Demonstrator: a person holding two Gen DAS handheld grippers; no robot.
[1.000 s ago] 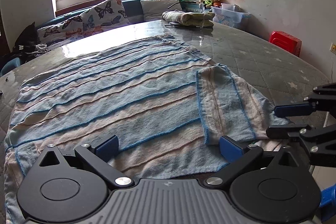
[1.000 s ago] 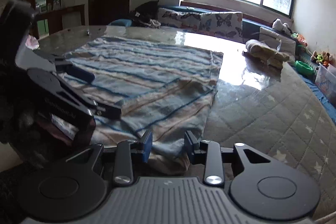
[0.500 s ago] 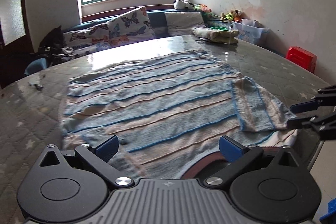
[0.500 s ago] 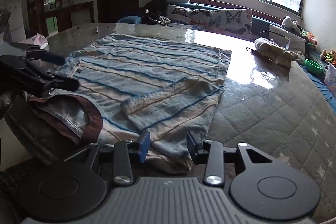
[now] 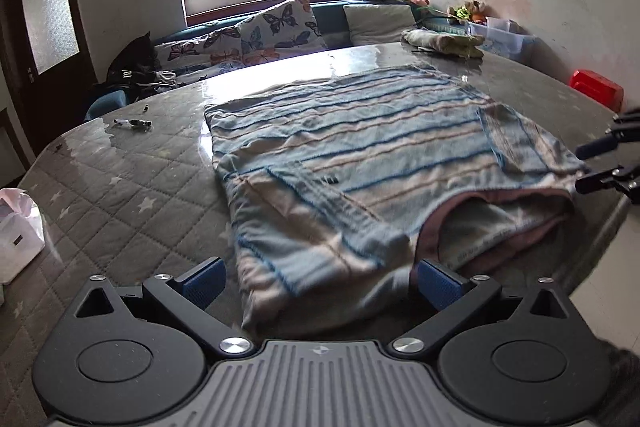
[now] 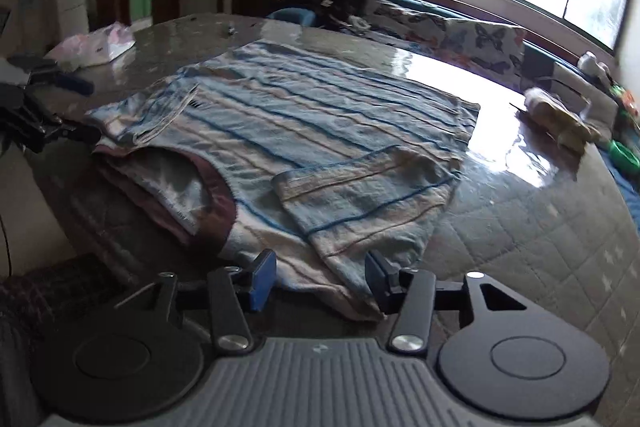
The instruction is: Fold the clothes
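Fingers (image 5: 203, 281) of the left gripper (image 5: 318, 281) stand wide apart, gripping nothing. The right gripper (image 6: 320, 277) is likewise open. Both flank the striped shirt's (image 5: 360, 155) collar end on the bench (image 5: 132, 195).

Black claw (image 5: 318, 281), blue pads (image 5: 202, 281), silver screws

No legible text, brand or number anywhere. Neck tape inside striped shirt (image 5: 472, 247), approx 5 o'clock in left wrist view, bears print too blurred to read.
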